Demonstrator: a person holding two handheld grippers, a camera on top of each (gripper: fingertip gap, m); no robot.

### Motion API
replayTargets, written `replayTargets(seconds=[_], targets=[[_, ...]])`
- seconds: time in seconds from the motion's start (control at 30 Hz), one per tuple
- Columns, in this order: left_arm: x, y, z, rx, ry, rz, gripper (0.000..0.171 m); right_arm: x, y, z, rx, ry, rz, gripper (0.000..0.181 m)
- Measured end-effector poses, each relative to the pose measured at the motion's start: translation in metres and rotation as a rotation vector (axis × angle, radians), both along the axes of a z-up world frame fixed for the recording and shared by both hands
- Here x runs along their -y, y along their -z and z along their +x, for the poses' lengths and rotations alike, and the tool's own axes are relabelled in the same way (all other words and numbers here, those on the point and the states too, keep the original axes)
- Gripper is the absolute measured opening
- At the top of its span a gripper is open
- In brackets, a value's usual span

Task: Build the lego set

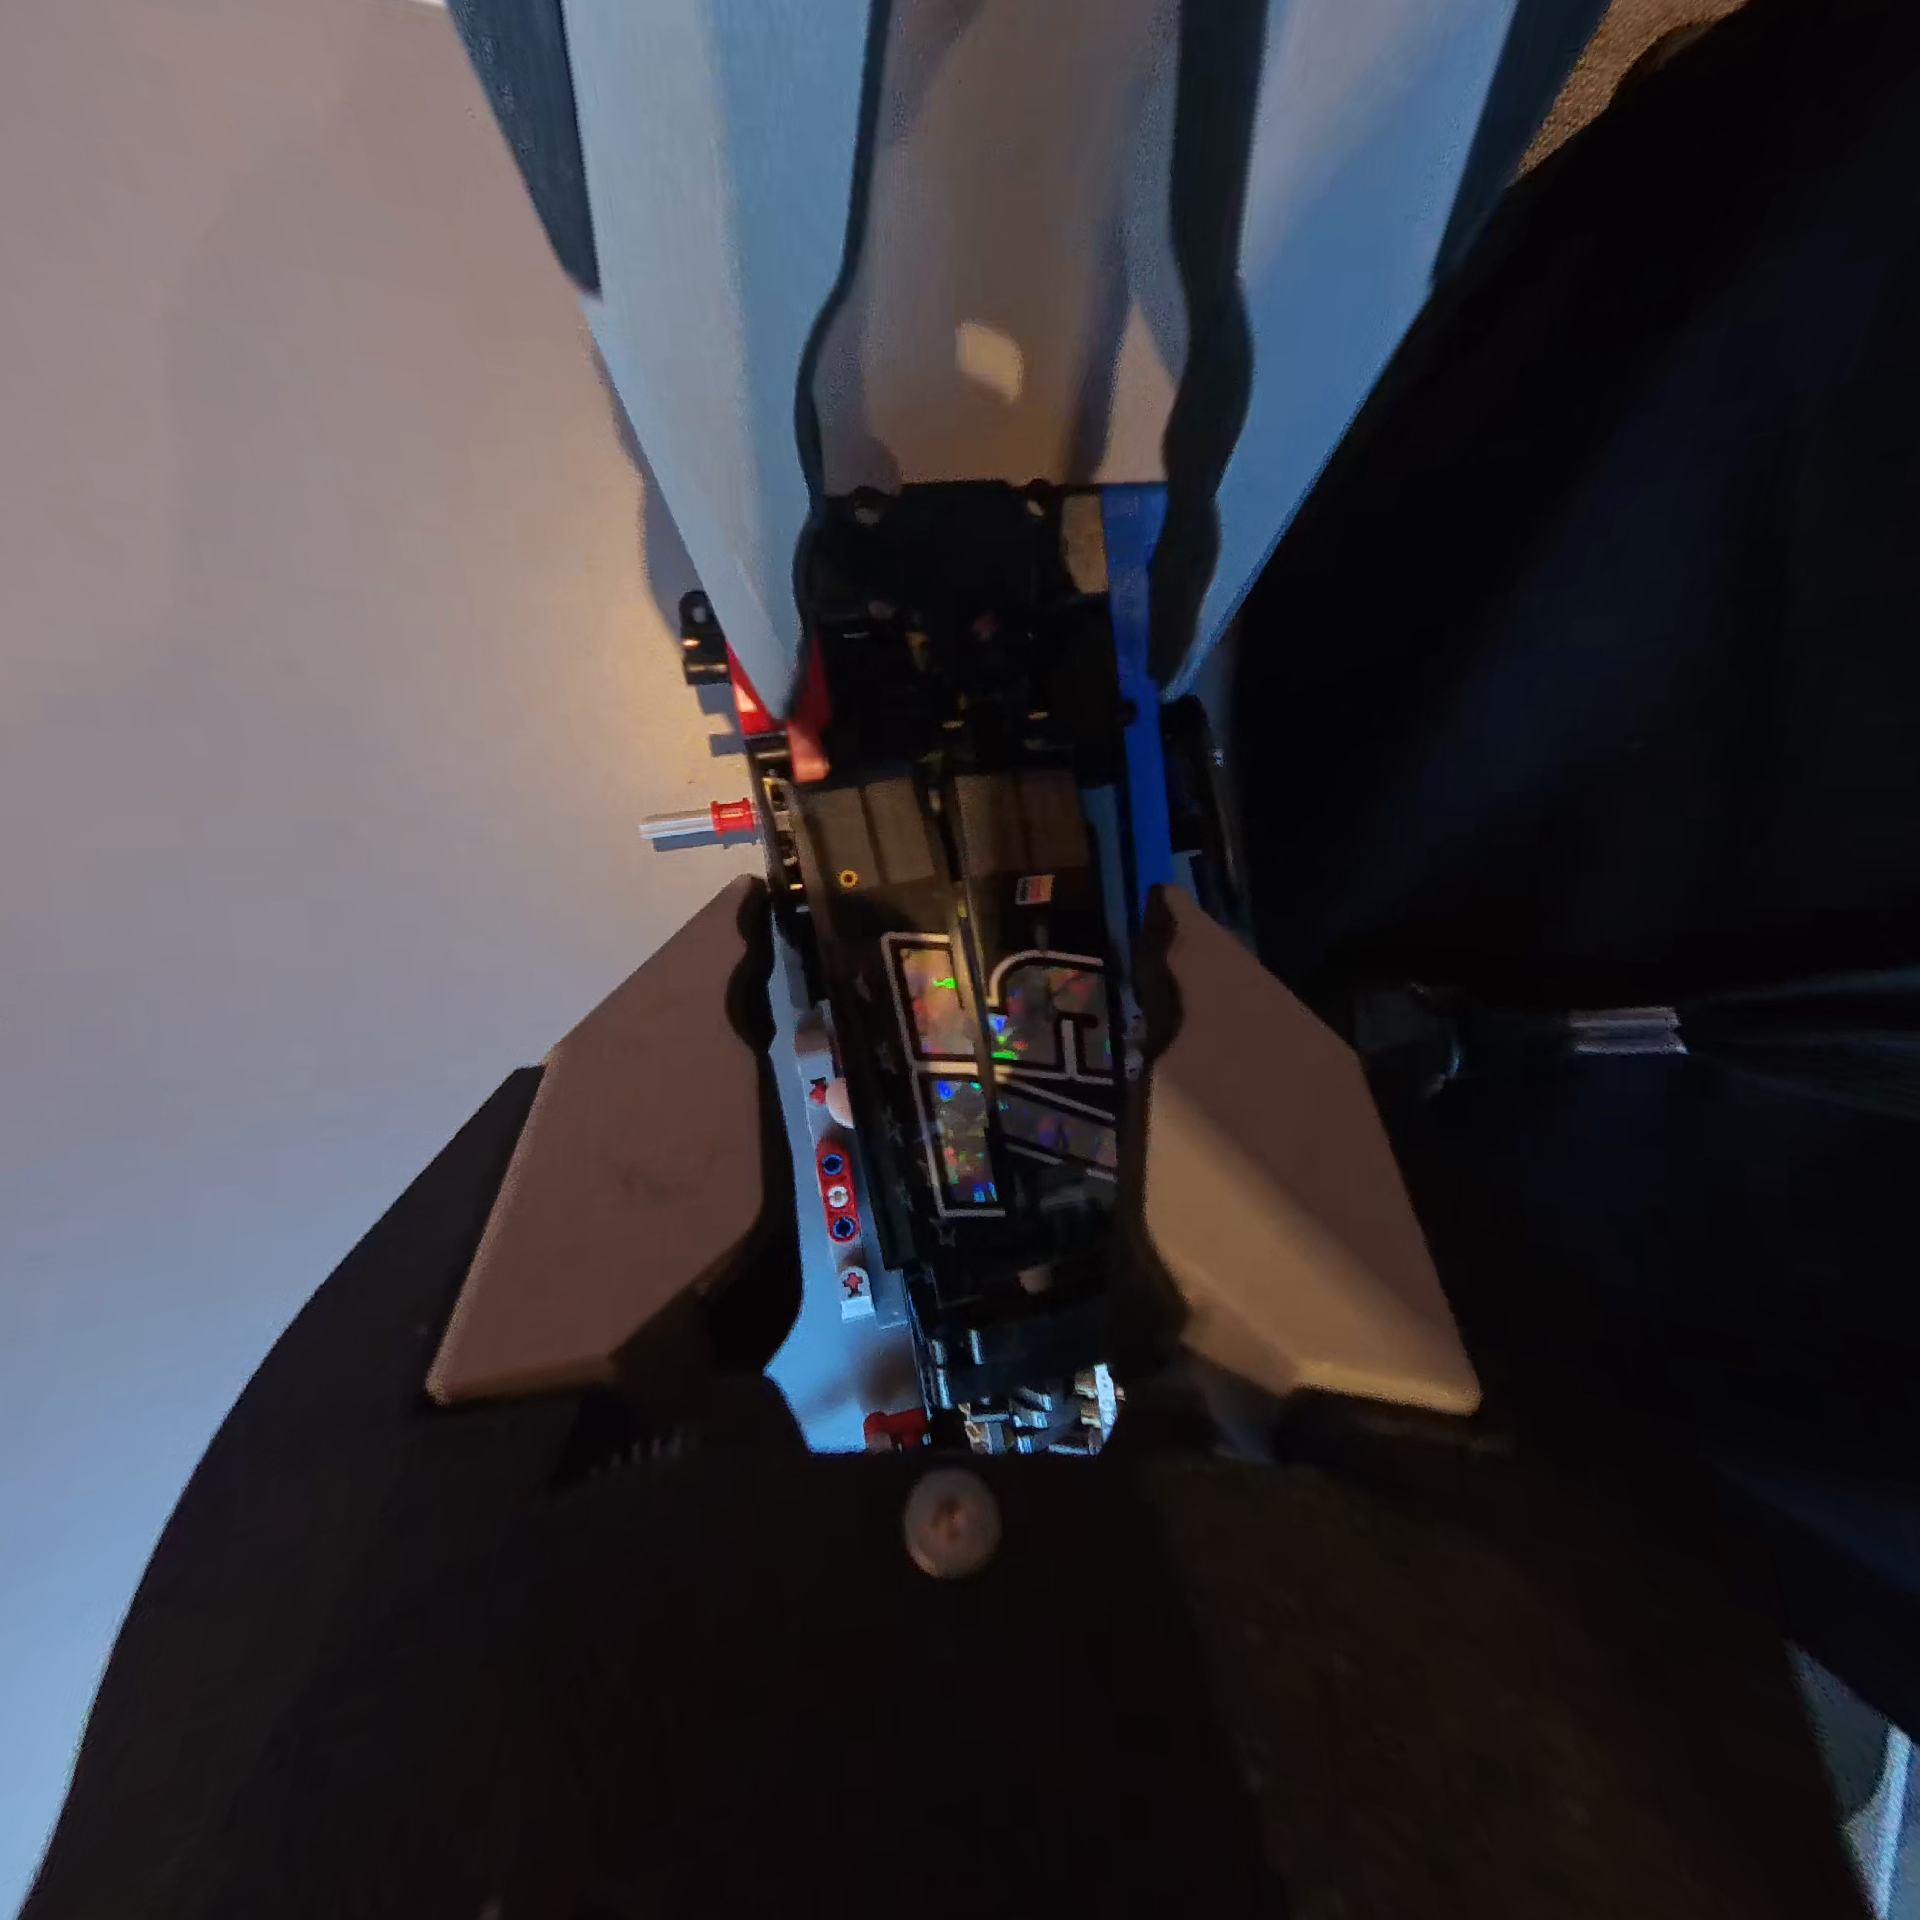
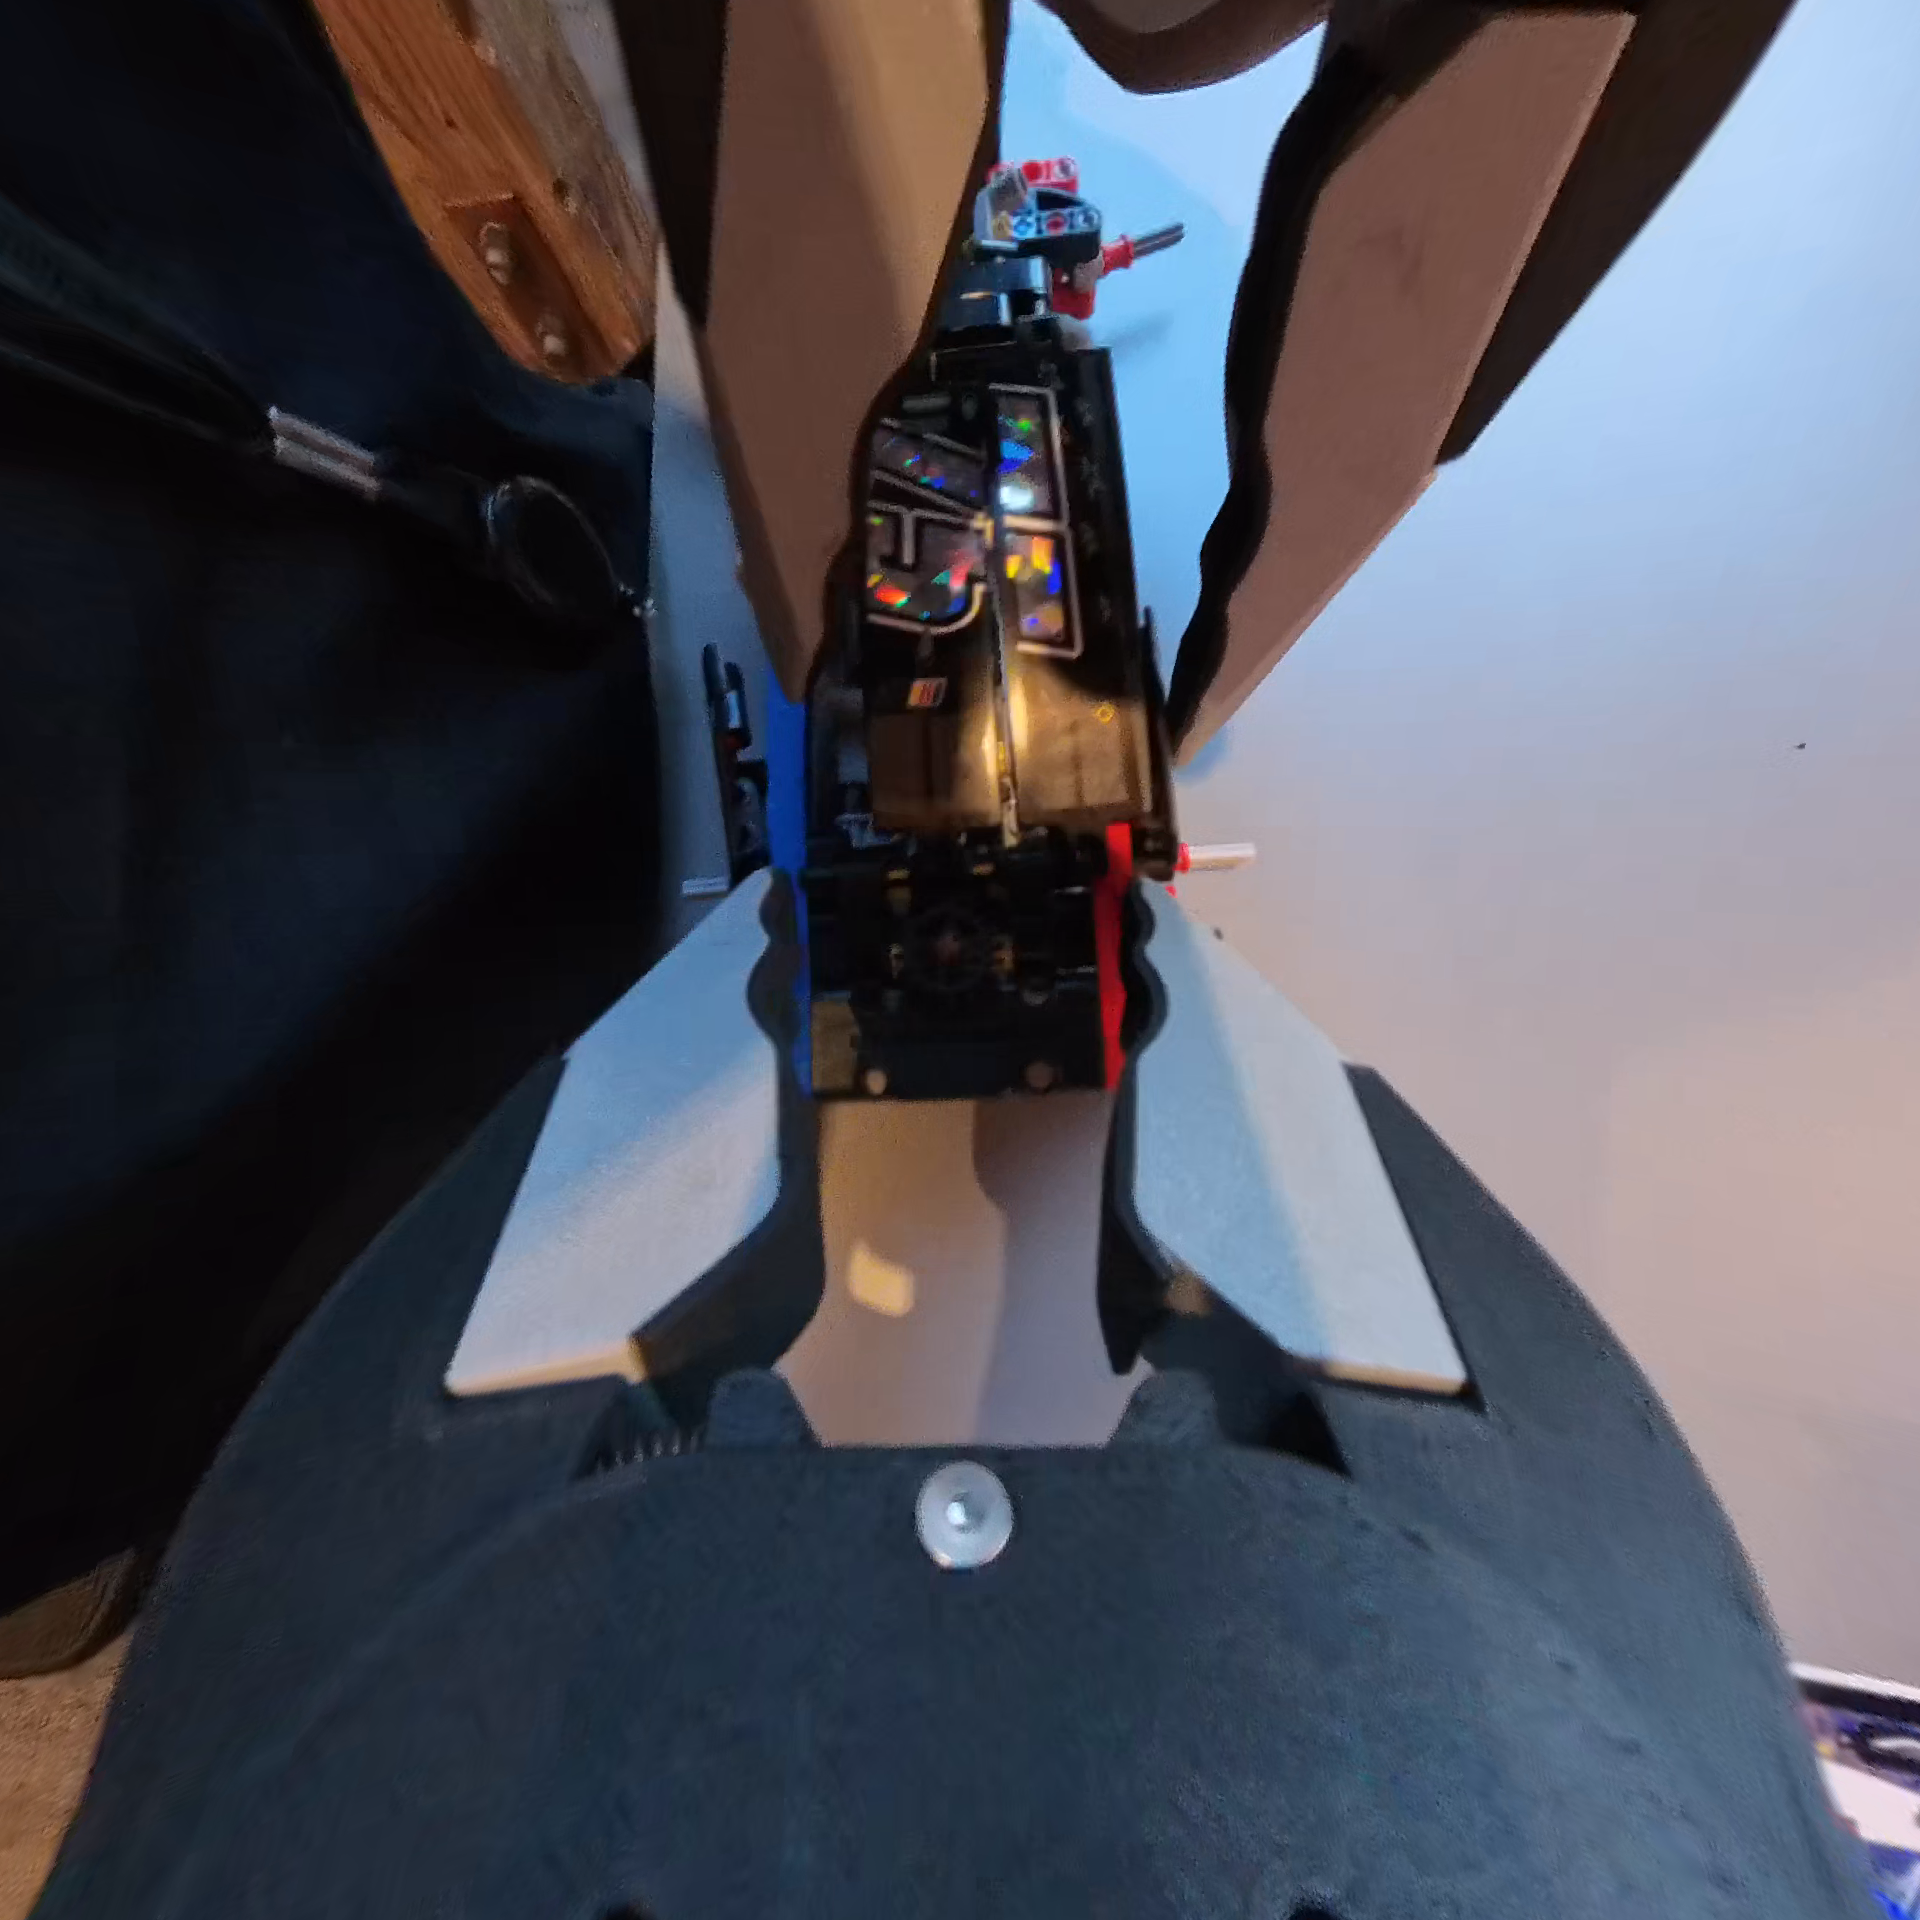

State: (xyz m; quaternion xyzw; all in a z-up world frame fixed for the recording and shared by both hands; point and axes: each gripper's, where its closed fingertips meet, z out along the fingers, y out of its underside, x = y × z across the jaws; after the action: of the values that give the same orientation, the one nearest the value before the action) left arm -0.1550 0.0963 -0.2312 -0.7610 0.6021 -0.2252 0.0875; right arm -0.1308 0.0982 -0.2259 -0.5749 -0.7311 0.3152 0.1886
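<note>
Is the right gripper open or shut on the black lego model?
Shut on it: the right gripper has its grey fingers pressed against the blue and red sides of the black lego model.

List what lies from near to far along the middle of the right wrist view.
Right claw → black lego car's end block → holographic sticker panel → left claw → red and grey pieces at the car's far end.
</note>
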Motion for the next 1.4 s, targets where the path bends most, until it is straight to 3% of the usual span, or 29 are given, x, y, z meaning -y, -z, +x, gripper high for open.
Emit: replayTargets(seconds=[0.03,0.23,0.33,0.47,0.63,1.4], targets=[[0.001,0.001,0.000,-0.002,0.007,0.000,0.070,0.000,-0.001,0.002,-0.033,0.001,0.017,0.063],[0.001,0.005,0.000,0.002,0.021,-0.020,0.071,-0.002,0.003,0.001,-0.090,0.058,0.080,0.062],[0.001,0.005,0.001,0.013,0.014,-0.022,0.070,0.000,0.004,-0.003,-0.118,0.034,0.116,0.059],[0.001,0.006,0.001,0.021,0.007,-0.023,0.070,-0.003,0.005,-0.005,-0.129,0.038,0.091,0.068],[0.001,0.007,0.001,0.009,0.013,-0.008,0.070,0.001,0.003,-0.006,-0.149,-0.014,0.128,0.061],[0.004,0.011,0.001,-0.019,0.015,0.026,0.077,0.004,0.006,-0.008,-0.061,-0.090,0.095,0.054]])
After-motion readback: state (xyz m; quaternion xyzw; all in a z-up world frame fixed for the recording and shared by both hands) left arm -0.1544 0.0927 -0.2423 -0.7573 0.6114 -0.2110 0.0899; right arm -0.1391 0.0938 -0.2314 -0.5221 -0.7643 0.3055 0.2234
